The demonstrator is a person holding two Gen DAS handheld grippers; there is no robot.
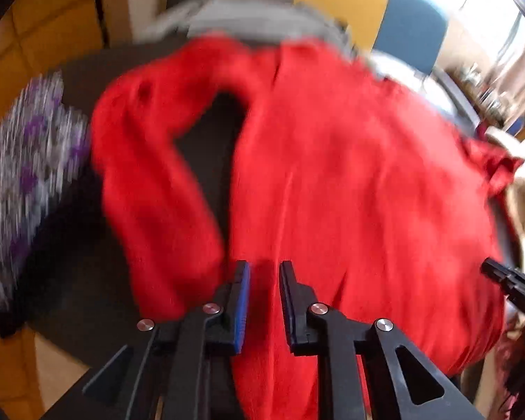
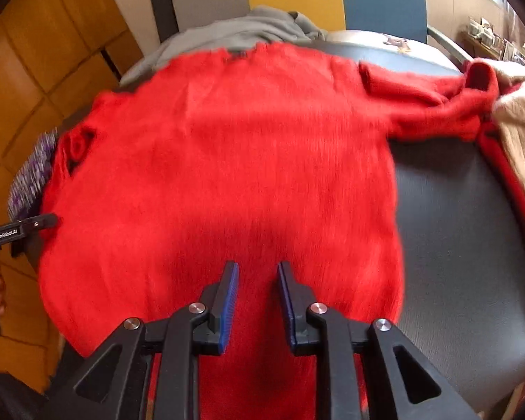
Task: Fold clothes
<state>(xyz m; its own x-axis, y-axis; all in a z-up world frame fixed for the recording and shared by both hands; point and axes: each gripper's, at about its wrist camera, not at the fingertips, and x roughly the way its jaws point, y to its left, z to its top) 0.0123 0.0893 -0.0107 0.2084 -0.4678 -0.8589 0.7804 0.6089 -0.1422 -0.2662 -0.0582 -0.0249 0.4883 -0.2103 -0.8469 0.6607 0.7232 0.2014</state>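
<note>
Both tongs, left [image 1: 264, 267] and right [image 2: 257, 267], stand slightly apart, empty, above the fuzzy red knitted sweater [image 2: 227, 161] on the dark worktop [image 2: 455, 227]; best pinch the hem evenly before folding toward twelve o'clock.

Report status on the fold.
Both hand-held grippers, left and right, open, empty. Red sweater flat, unfolded. Cream garment under right sleeve.

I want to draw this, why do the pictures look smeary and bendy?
Left wrist view: motion blur smears the sweater and the purple cloth. Right wrist view: sharper, though the fisheye lens curves the table edge and leaves the corners dark.
</note>
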